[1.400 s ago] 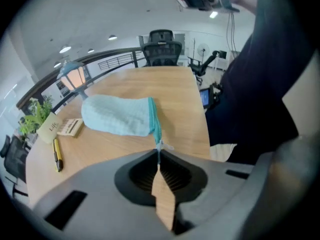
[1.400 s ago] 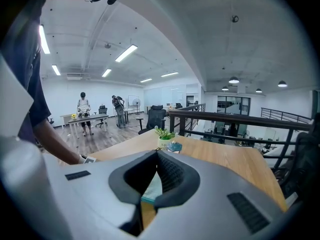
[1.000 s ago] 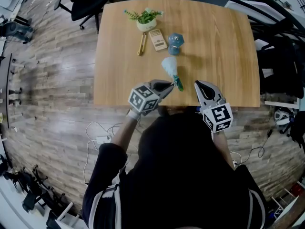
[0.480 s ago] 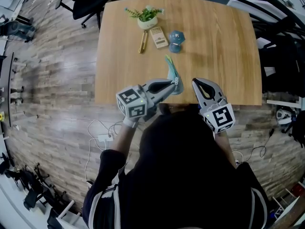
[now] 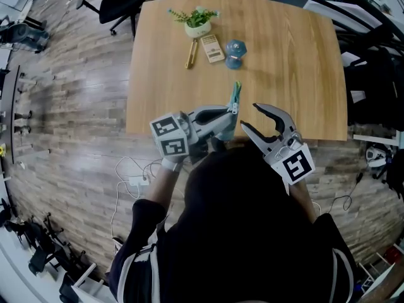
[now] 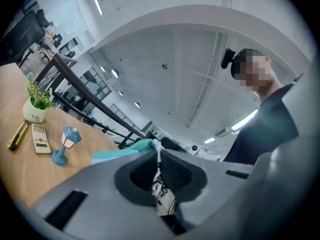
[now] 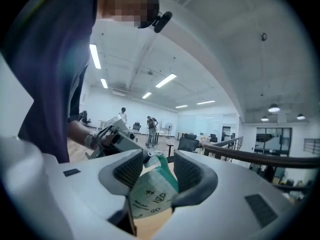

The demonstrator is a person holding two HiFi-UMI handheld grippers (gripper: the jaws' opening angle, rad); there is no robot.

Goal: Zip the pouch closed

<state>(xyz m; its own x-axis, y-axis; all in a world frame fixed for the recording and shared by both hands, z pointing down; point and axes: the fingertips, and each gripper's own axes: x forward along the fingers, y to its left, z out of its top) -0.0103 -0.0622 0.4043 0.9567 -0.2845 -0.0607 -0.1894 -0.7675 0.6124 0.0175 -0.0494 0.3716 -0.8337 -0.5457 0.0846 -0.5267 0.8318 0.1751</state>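
We hold the pouch (image 5: 235,97) above the front edge of the worktop (image 5: 284,55), the left claw (image 5: 230,113) clenched on one end of it. The right claw (image 5: 249,117) is opening; the pouch stands between its jaws, but the pads do not press on it. We see the danger here: if this claw closes on the cloth and not on the zip pull, which we cannot make out, the zip will not run, and a strong pull may drag the pouch out of the single pinch and down to the wooden floor (image 5: 69,106). The worktop is pale wood and carries a potted plant (image 5: 197,23), a small blue lantern (image 5: 234,52) and a keypad device (image 5: 211,48). The room is a large open hall with ceiling lights (image 7: 165,80)
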